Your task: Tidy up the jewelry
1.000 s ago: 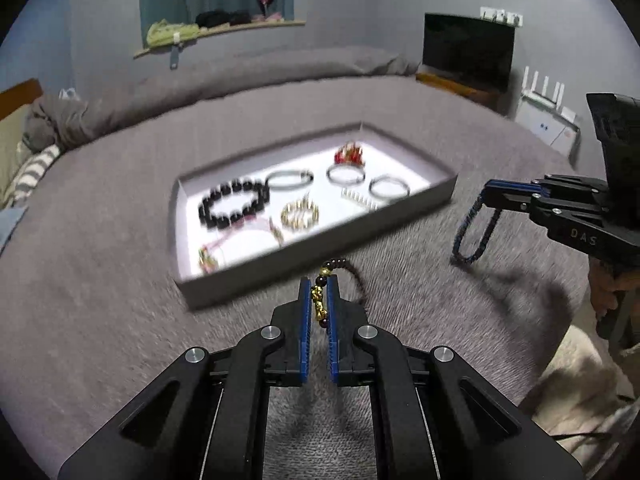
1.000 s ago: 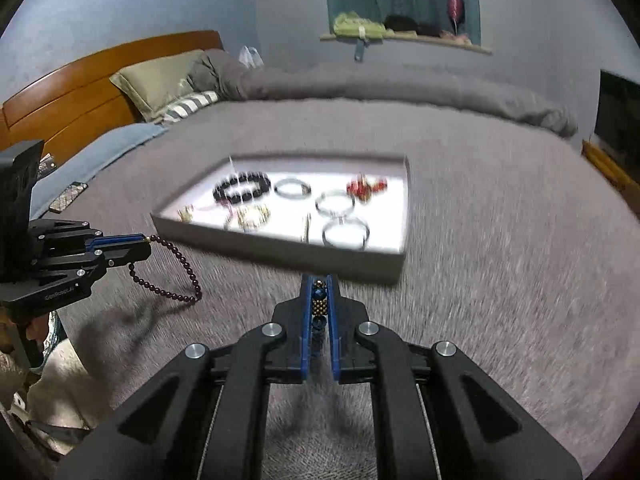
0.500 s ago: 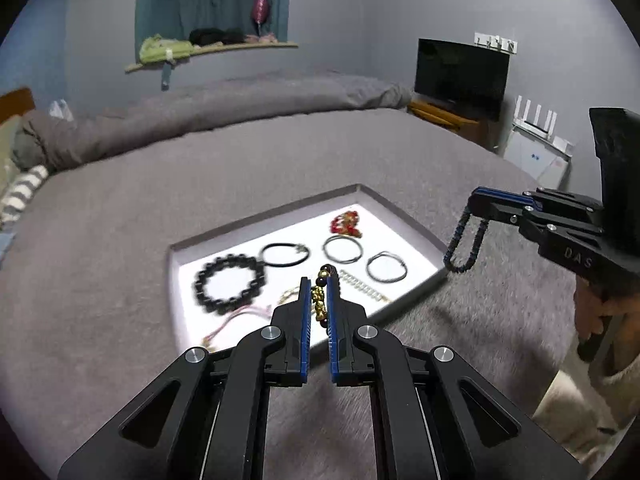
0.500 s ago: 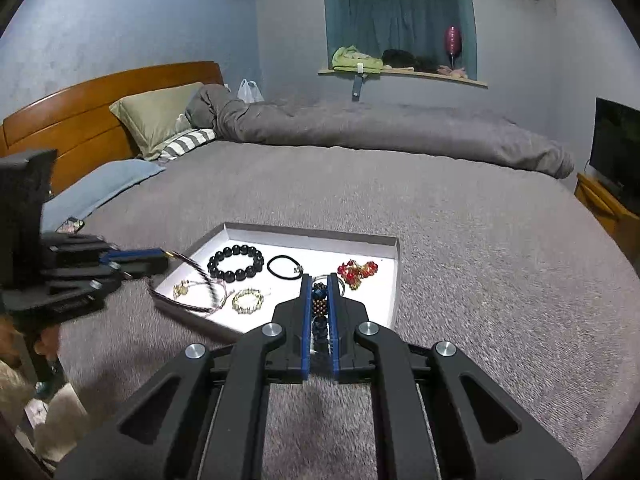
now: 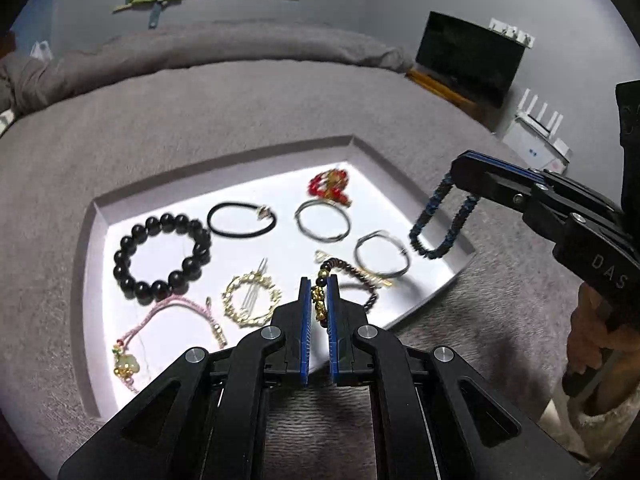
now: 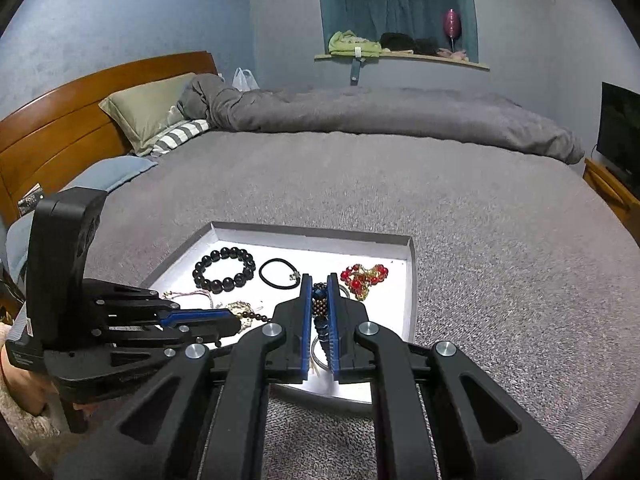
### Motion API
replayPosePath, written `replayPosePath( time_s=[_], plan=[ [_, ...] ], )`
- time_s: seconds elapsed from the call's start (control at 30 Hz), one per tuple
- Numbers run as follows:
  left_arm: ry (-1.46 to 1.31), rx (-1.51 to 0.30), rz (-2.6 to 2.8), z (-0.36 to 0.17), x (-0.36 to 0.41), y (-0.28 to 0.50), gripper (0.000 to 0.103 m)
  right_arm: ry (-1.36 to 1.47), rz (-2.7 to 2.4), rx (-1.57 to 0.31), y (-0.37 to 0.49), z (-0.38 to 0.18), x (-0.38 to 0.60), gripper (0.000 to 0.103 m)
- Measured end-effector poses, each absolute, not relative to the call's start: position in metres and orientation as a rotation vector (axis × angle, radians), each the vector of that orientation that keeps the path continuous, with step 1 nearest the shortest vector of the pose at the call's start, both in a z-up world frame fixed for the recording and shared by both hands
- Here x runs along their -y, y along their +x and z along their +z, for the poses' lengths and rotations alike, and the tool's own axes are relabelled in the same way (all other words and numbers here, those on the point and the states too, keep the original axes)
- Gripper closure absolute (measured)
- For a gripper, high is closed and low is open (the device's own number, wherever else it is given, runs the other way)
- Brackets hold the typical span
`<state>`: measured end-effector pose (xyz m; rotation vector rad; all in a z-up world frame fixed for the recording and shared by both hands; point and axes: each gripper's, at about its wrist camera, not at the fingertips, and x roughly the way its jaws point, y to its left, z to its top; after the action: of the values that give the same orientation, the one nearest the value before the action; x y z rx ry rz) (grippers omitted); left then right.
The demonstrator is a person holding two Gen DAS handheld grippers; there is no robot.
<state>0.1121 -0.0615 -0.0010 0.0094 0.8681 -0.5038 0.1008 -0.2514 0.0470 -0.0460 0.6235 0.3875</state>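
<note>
A white tray [image 5: 94, 240] lies on the grey bed cover. In it are a black bead bracelet [image 5: 160, 256], a black hair tie [image 5: 242, 220], a red bead piece [image 5: 330, 186], two silver rings [image 5: 322, 220], a gold chain bracelet [image 5: 250, 300] and a pink cord bracelet [image 5: 168, 320]. My left gripper [image 5: 319, 284] hangs over the tray's near edge, shut on a dark red bead bracelet with gold charms [image 5: 352, 274]. My right gripper [image 6: 319, 280] is shut on a blue braided bracelet [image 6: 320, 304], which dangles over the tray's right corner [image 5: 440, 220].
The grey bed cover [image 6: 440, 208] stretches all around the tray. Pillows [image 6: 148, 108] and a wooden headboard [image 6: 60, 120] stand far left. A TV [image 5: 472, 56] and a white router [image 5: 536, 128] are beyond the bed's right side. A hand [image 5: 592, 328] grips the right tool.
Both grippers have come forward from in front of the tray to over it, each still carrying its bracelet. The left one has also tipped down toward the tray.
</note>
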Motion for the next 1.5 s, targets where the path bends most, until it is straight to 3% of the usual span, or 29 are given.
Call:
replayPosePath(
  time_s=[0.33,0.47,1.03,1.17,1.27,1.43,1.5],
  plan=[
    [0.016,-0.913,-0.458,-0.017,0.048,0.115,0.095,-0.021,0.291,-0.669,0.103,0.03,0.275,0.096],
    [0.021,-0.898,-0.445,-0.014,0.046,0.112,0.074,-0.009,0.278,-0.7,0.11,0.021,0.28,0.096],
    [0.018,-0.863,-0.466,-0.001,0.048,0.097,0.074,-0.021,0.269,-0.804,0.128,-0.007,0.272,0.096],
    [0.016,-0.866,-0.467,0.0,0.047,0.096,0.074,-0.025,0.294,-0.806,0.124,-0.005,0.268,0.091],
    [0.011,-0.864,-0.466,0.001,0.045,0.095,0.074,-0.013,0.306,-0.787,0.118,0.001,0.269,0.078],
    [0.009,-0.86,-0.453,0.002,0.039,0.092,0.074,0.016,0.291,-0.75,0.11,0.015,0.279,0.078],
    [0.002,-0.857,-0.445,0.002,0.036,0.09,0.068,0.02,0.283,-0.739,0.107,0.02,0.283,0.076]
  ],
)
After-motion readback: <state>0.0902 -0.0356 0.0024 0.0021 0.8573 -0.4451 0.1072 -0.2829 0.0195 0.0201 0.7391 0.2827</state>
